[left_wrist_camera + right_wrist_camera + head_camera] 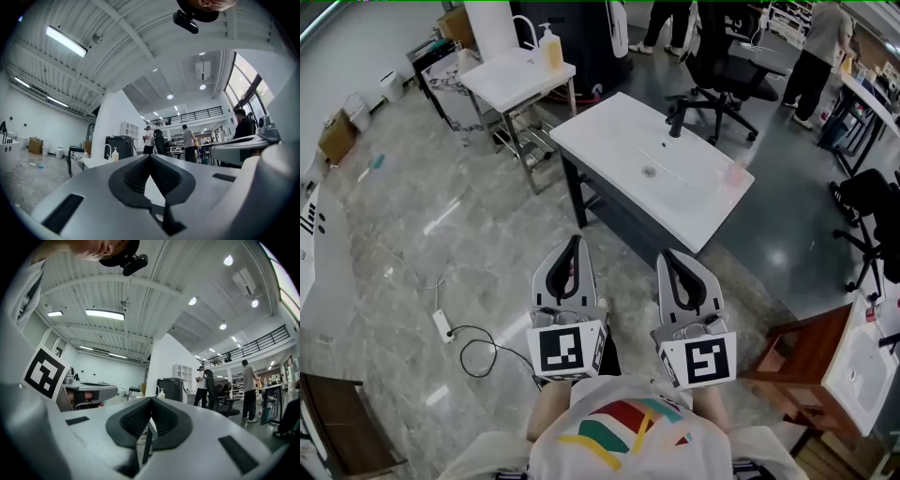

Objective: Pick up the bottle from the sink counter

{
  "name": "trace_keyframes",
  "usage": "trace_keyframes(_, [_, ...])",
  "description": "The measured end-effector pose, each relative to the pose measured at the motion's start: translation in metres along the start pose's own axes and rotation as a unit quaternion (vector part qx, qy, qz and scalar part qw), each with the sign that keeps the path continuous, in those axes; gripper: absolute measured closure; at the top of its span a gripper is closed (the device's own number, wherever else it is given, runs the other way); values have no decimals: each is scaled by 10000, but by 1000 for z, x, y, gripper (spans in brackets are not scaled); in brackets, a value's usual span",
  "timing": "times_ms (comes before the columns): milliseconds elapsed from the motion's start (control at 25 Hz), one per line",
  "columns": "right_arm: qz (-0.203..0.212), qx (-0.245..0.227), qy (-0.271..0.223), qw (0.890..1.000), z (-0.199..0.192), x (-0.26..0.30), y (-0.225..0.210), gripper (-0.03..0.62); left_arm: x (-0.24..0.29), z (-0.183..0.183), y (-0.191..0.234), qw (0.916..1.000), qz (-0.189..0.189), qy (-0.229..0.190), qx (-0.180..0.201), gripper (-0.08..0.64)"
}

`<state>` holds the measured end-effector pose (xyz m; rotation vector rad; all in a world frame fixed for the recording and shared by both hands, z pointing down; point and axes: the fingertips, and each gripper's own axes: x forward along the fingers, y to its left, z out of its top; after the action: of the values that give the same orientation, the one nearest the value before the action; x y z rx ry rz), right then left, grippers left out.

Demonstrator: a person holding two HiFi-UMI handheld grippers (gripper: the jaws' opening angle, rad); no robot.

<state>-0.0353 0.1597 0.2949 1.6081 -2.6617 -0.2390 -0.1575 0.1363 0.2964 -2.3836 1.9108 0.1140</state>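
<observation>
Grey marbled floor everywhere, and the pump bottle (552, 49) stands upper left on the small sink desk (502, 80), well away from the left tongs (574, 241) and right tongs (667, 254). Both are pinched together with nothing in them. I'd walk closer, open one early, and grab the body below the pump.

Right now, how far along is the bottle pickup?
Done: nothing yet. In hand: nothing. The left gripper and right gripper are both shut and empty, held short of the white sink counter. A pale pinkish item, probably the bottle, stands untouched near the counter's right end. Left: close in, open a gripper, grip the bottle and lift it.
</observation>
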Motion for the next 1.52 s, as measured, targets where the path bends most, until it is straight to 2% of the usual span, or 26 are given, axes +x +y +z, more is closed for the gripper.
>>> trace_keyframes(560, [-191, -103, 136, 9997, 4, 179, -50, 580, 170, 19, 68, 9995, -196, -233, 119, 541])
trace_keyframes(760, [-319, -350, -68, 9989, 10, 256, -72, 580, 240, 18, 98, 9993, -249, -260, 140, 541])
trace_keyframes(920, [-348, -271, -48, 9990, 5, 304, -82, 580, 284, 16, 120, 9990, -252, -346, 106, 541])
trace_keyframes(1200, [-346, -28, 135, 9993, -7, 352, -92, 580, 326, 3, 147, 9994, -249, -208, 129, 541])
trace_keyframes(1520, [-346, -21, 108, 9993, -6, 367, -87, 580, 339, -1, 156, 9996, -183, -225, -17, 541])
